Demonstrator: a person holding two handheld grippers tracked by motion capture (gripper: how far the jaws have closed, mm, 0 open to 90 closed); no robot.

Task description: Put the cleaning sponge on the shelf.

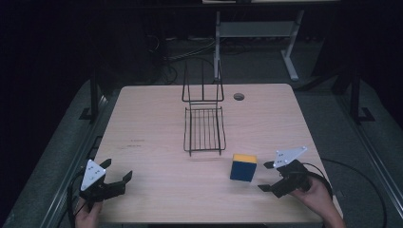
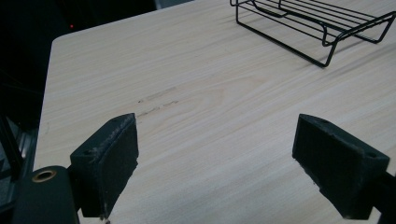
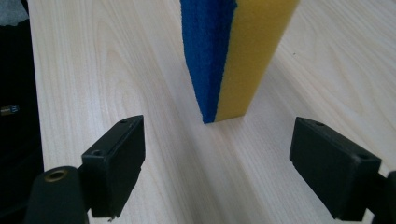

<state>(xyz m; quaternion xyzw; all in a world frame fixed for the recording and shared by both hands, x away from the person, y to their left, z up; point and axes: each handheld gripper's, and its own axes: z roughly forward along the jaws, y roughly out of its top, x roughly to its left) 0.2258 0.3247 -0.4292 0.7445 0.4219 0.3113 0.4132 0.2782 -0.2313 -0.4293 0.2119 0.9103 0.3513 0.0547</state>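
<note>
The blue and yellow sponge block (image 1: 244, 167) stands upright on the light wooden table (image 1: 157, 142), just in front of the right gripper (image 1: 269, 176), whose jaws are spread and empty. The left gripper (image 1: 116, 171), also spread, is well apart from it, so the right hand is nearer.

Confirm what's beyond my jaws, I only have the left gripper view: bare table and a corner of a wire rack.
Observer: A blue and yellow sponge stands upright on the table, near the right gripper.
Operator: Right gripper holding it?
Observer: No. The right gripper is open, jaws apart, sponge just ahead of them, untouched.
Operator: Rack loaded?
Observer: The wire rack holds nothing; its back section stands upright at the far end.
</note>
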